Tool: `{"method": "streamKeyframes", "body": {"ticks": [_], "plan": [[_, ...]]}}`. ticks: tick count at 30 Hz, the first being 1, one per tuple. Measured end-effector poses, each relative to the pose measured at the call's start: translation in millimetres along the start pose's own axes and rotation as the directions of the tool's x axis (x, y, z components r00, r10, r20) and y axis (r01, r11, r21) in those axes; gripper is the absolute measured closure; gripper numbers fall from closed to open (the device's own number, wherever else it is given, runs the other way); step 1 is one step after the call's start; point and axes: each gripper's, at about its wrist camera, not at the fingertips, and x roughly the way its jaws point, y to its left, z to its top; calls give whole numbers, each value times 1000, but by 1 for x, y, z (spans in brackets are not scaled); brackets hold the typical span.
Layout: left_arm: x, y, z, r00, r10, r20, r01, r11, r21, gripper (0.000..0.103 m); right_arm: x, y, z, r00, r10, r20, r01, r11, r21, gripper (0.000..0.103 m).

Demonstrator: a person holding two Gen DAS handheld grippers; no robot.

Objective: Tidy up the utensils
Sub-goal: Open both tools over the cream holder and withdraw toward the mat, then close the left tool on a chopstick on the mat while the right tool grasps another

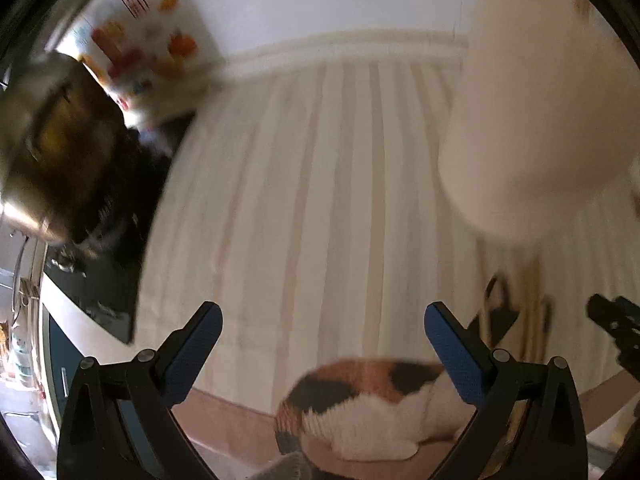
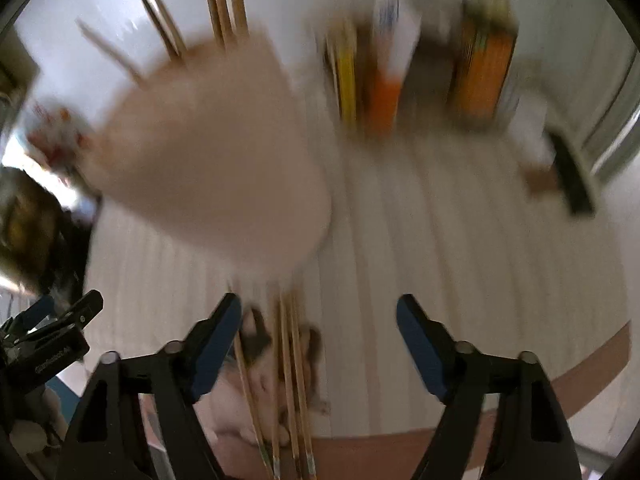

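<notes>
Spread, the left tool (image 1: 323, 334) hovers empty over the striped table (image 1: 320, 184); a blurred cream holder (image 1: 540, 128) stands far right. Right view: right tool (image 2: 319, 328) parted, wooden chopsticks (image 2: 290, 380) lying between its fingers, more standing in the holder (image 2: 212, 152).

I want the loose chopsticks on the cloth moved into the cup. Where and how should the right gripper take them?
Grip the loose chopsticks mid-shaft, coming down from above with the right gripper, its jaws straddling the bundle. They lie flat, side by side on the striped cloth, pointing toward the pink cup, so a crosswise pinch likely gathers them.
</notes>
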Motion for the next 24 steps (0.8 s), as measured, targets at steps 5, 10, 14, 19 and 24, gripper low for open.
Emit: {"method": "streamKeyframes", "body": {"ticks": [5,10,14,19,24], "plan": [[31,-14,-22,997,-7,-80,8,1000,23,0,62,-1,-32,984,21,-175,-20,1000,7,57],[38,-31,-30,992,-50,-113,53,998,28,0,81,5,-46,981,-12,-192,-1,998,-67,95],[34,-58,-28,987,-103,-119,110,993,51,0,79,-6,-51,978,-81,-191,67,994,-82,98],[44,-85,-23,964,-203,-172,216,975,61,14,72,-48,-59,970,-124,-207,120,992,-31,98],[53,-105,-24,960,-203,-195,228,967,113,55,70,-87,-66,965,-101,-243,117,992,54,95]]}}
